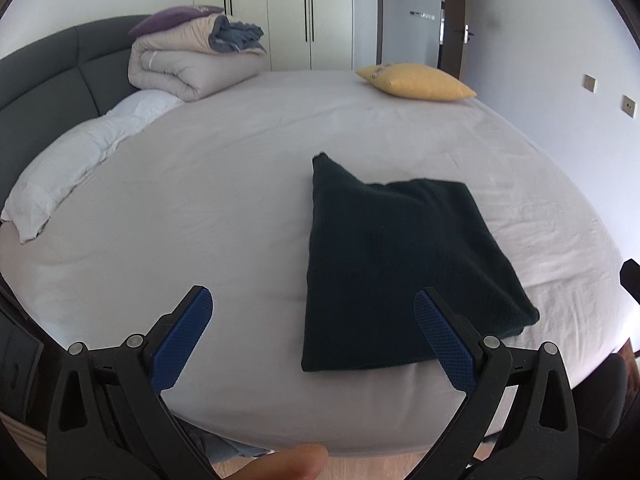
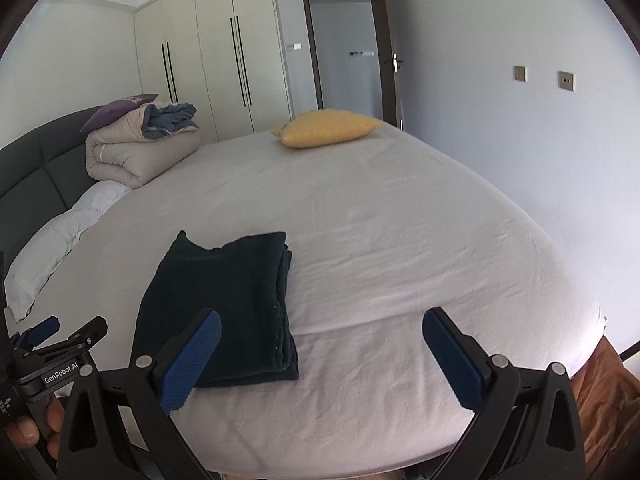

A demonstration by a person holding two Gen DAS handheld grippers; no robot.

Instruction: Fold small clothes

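Near the bed's (image 2: 400, 220) front edge: dark folded garment (image 2: 224, 300), lying flat (layered edges visible). Left gripper (image 1: 312, 320) and right gripper (image 2: 320, 340) spread wide, pinching nothing.

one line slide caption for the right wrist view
Right gripper open above the bed, folded dark garment beside it.

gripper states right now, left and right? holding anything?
Left gripper: open, holding nothing; dark folded garment lies on the bed beyond it.
Right gripper: open wide, holding nothing.
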